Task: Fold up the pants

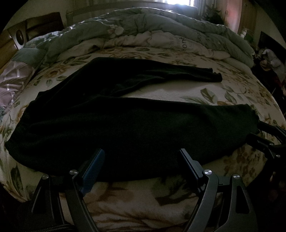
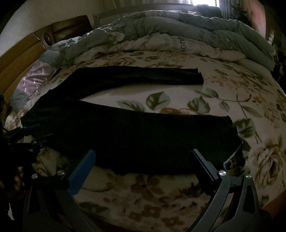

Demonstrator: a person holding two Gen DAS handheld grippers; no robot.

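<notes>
Black pants (image 1: 110, 125) lie spread flat on a floral bedsheet (image 1: 178, 199), waist to the left, two legs running right in a V. They also show in the right wrist view (image 2: 135, 135). My left gripper (image 1: 142, 151) is open, its fingers at the near edge of the near leg, toward the waist end. My right gripper (image 2: 143, 152) is open, its fingers at the near edge of the same leg, toward the cuff. The right gripper shows at the right edge of the left wrist view (image 1: 268, 135). The left gripper shows at the left edge of the right wrist view (image 2: 23, 137).
A crumpled grey-green and white quilt (image 1: 160, 33) is piled along the far side of the bed. Pillows (image 1: 12, 76) lie at the left by a wooden headboard (image 2: 19, 58). A bright window (image 1: 178, 2) is at the back. Clutter (image 1: 270, 58) stands at the right.
</notes>
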